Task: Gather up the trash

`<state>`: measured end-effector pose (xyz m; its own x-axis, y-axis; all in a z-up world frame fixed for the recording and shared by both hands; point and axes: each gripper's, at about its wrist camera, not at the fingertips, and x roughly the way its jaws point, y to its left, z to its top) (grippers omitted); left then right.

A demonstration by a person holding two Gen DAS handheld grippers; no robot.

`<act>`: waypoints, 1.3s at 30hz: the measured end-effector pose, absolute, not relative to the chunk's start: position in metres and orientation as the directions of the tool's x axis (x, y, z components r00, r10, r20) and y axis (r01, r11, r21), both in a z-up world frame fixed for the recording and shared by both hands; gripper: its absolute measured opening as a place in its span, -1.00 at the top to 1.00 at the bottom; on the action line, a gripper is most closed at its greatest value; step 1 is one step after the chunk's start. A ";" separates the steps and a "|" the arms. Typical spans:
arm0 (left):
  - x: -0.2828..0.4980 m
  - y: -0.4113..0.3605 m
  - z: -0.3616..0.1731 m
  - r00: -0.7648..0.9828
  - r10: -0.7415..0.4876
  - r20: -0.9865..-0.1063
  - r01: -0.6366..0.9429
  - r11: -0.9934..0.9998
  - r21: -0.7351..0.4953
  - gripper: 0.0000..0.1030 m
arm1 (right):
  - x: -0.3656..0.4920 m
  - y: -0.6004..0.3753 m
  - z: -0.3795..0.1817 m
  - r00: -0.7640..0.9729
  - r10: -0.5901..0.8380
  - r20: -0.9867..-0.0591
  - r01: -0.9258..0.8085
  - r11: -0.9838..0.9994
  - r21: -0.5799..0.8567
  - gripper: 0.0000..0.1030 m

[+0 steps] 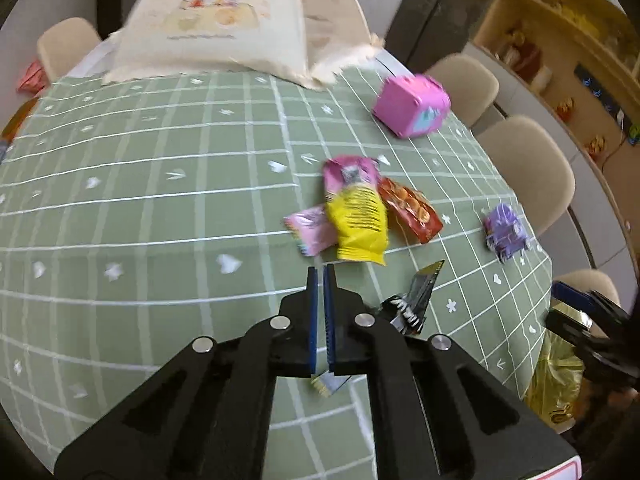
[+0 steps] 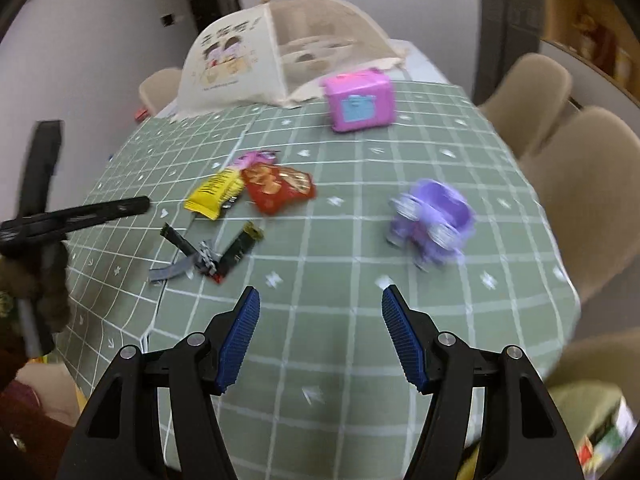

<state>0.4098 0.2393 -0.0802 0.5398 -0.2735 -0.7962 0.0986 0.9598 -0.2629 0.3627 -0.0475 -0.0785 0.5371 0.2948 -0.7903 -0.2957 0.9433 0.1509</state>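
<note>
My left fingers are pressed together with nothing between the tips, above the green checked bench. The yellow wrapper lies just beyond them, on a pink wrapper and touching a red one. A black wrapper lies nearer than the yellow one, beside my fingers. My right fingers are spread wide and empty; the purple toy stands beyond them, well apart from the yellow wrapper.
</note>
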 end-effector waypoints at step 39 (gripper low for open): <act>0.493 0.184 -0.111 0.515 -0.278 -0.811 0.118 0.960 -0.254 0.03 | 0.374 -0.061 -0.090 0.504 0.327 -0.799 -0.314 0.932 0.183 0.70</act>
